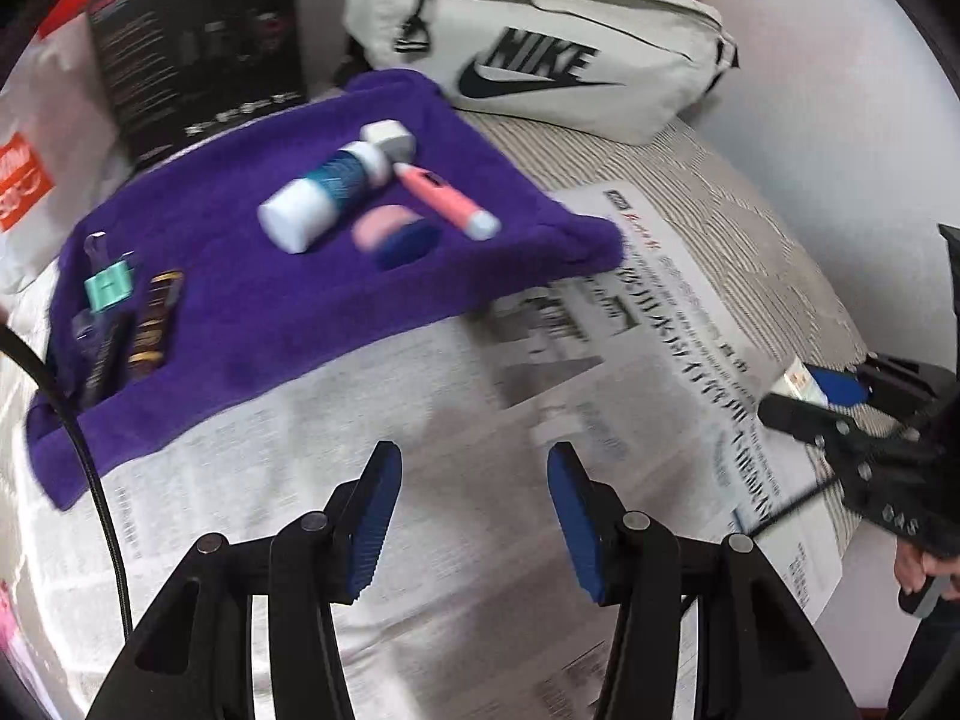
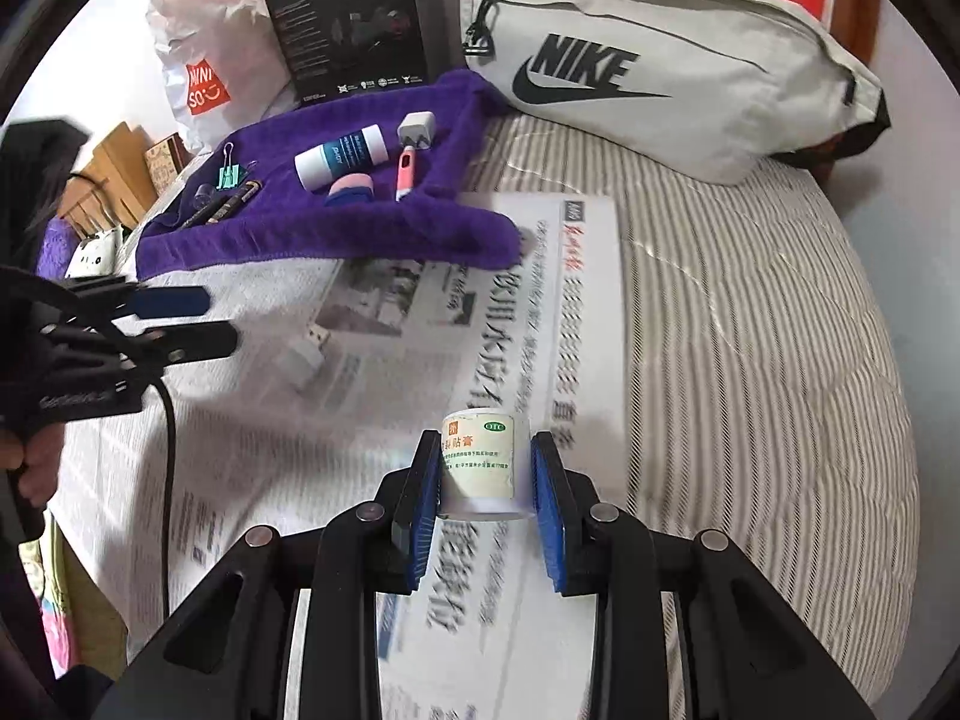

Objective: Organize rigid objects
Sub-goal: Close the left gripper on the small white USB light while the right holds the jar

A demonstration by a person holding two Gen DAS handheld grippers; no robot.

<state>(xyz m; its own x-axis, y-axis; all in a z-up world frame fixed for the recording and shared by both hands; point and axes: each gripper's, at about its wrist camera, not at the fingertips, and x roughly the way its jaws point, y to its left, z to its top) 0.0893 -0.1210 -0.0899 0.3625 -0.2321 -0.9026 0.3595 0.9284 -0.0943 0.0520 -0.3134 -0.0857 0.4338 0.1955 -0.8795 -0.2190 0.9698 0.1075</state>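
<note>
A: State the condition of each gripper.

B: The right gripper (image 2: pixel 485 483) is clamped on a small white roll (image 2: pixel 482 462) with a green-and-yellow label; both blue pads press its sides, and it hangs above the newspaper (image 2: pixel 384 396). The left gripper (image 1: pixel 474 510) has its jaws apart with nothing between them, above the same newspaper.

A: Where are the sorted items?

B: On the purple towel (image 2: pixel 336 234), at the far left of the striped bed (image 2: pixel 750 330). Its right part carries a white-and-blue bottle (image 2: pixel 339 157), a white plug (image 2: pixel 417 131), a pink pen (image 2: pixel 405 173) and a pink-and-blue sponge (image 2: pixel 351 189). Its left part carries a green binder clip (image 2: pixel 230 175) and dark pens (image 2: pixel 225 207).

A: Anything loose?

B: A white adapter (image 2: pixel 306 354) lies on the newspaper, near the left gripper. A grey bag (image 2: pixel 660 60) sits beyond the towel, far right.
</note>
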